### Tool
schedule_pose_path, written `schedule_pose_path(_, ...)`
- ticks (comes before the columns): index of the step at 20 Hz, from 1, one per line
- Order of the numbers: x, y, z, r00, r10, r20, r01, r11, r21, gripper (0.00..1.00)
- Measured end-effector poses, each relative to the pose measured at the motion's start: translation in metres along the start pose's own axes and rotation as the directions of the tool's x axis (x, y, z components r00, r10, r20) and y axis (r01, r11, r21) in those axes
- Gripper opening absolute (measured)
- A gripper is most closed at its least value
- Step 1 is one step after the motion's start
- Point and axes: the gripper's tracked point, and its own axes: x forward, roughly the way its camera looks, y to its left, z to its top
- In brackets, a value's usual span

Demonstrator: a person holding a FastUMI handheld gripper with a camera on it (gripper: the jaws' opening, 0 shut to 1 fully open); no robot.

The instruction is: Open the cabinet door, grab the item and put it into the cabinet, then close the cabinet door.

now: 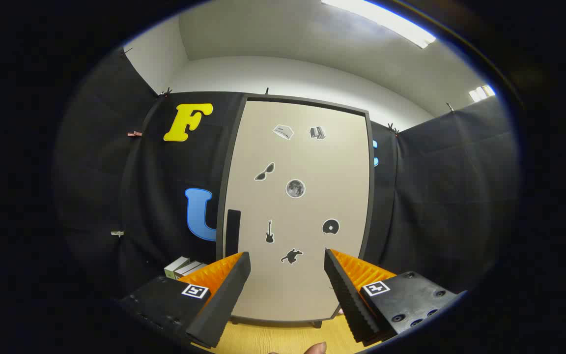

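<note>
The gripper point(287, 268) faced the cabinet point(295, 206) with its 2 fingers point(224, 295) spread wide apart and nothing between them. The cabinet door point(307, 167) was shut, its pale front dotted with small stickers point(295, 188). A dark vertical handle point(233, 230) sat at the door's left edge, just above the left fingertip. The cabinet stood on a wooden surface point(273, 339). A small stack of boxes point(183, 268) lay left of the cabinet, beyond the left finger.

The gripper point(287, 258) is held level, its fingers point(224, 295) spread wide apart, gripping nothing
</note>
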Motion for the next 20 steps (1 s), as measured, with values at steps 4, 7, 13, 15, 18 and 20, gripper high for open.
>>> schedule_pose_path(4,0.0007,0.0007,0.0003,1.000,0.000,0.003,0.000,1.000,-0.004,0.97)
schedule_pose_path(7,0.0020,0.0013,-0.0012,1.000,0.000,0.000,0.000,1.000,0.001,0.97)
schedule_pose_path(13,0.0027,0.0027,-0.0008,1.000,0.005,0.002,-0.005,1.000,0.000,0.97)
schedule_pose_path(15,0.0031,0.0010,-0.0011,1.000,0.003,0.003,-0.003,1.000,-0.002,0.97)
schedule_pose_path(18,0.0038,0.0010,-0.0031,1.000,0.002,-0.002,-0.002,1.000,0.005,0.97)
schedule_pose_path(20,0.0036,0.0015,-0.0038,1.000,0.004,-0.004,-0.004,1.000,0.006,0.97)
